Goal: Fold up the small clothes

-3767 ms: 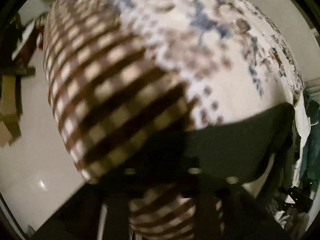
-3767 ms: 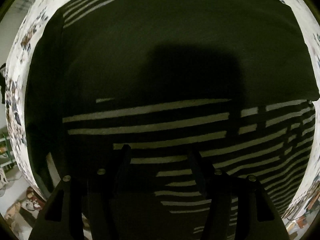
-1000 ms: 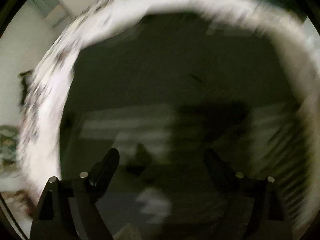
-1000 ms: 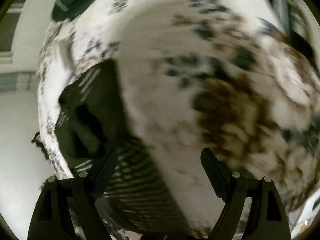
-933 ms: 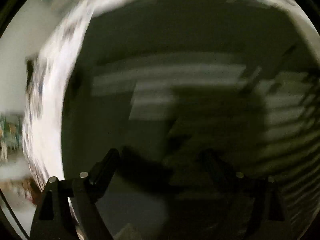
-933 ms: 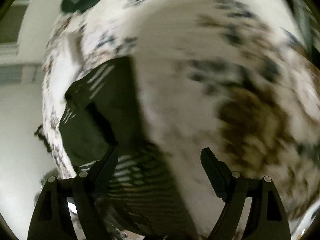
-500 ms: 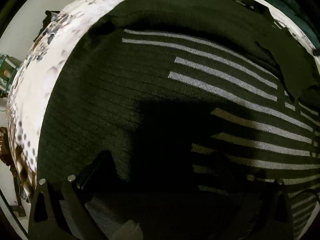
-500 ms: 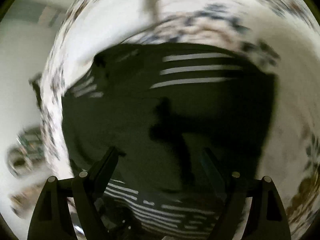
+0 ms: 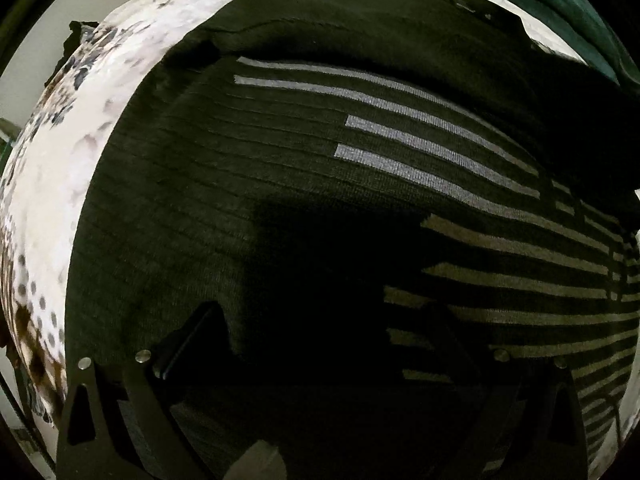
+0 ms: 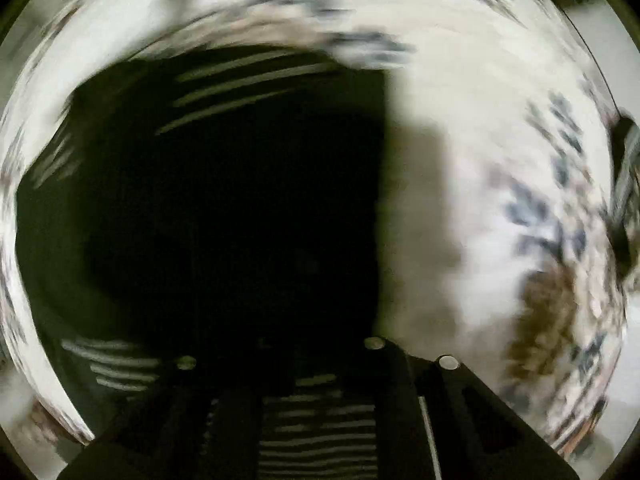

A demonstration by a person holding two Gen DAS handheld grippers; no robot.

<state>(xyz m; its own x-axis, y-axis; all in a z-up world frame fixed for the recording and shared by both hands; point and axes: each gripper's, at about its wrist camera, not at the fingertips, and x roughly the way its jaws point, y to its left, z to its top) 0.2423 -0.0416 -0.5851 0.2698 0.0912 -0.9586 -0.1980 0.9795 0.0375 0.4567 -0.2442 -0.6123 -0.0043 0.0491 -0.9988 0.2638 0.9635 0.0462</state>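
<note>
**Grippers positioned over dark striped garment**

The dark green ribbed knit garment with pale grey stripes lies spread on a white cloth cover printed with brown and blue-grey flowers. The left gripper points down over the garment with its jaws spread fully wide; nothing sits between them. A dark teal fabric lies at the upper right edge.

In the blurred right wrist view, the right gripper points down near the garment's right edge, beside the bare floral cover. Its jaws have just been closing and stand narrow. Striped fabric appears between them; whether the pads press on it cannot be told.
</note>
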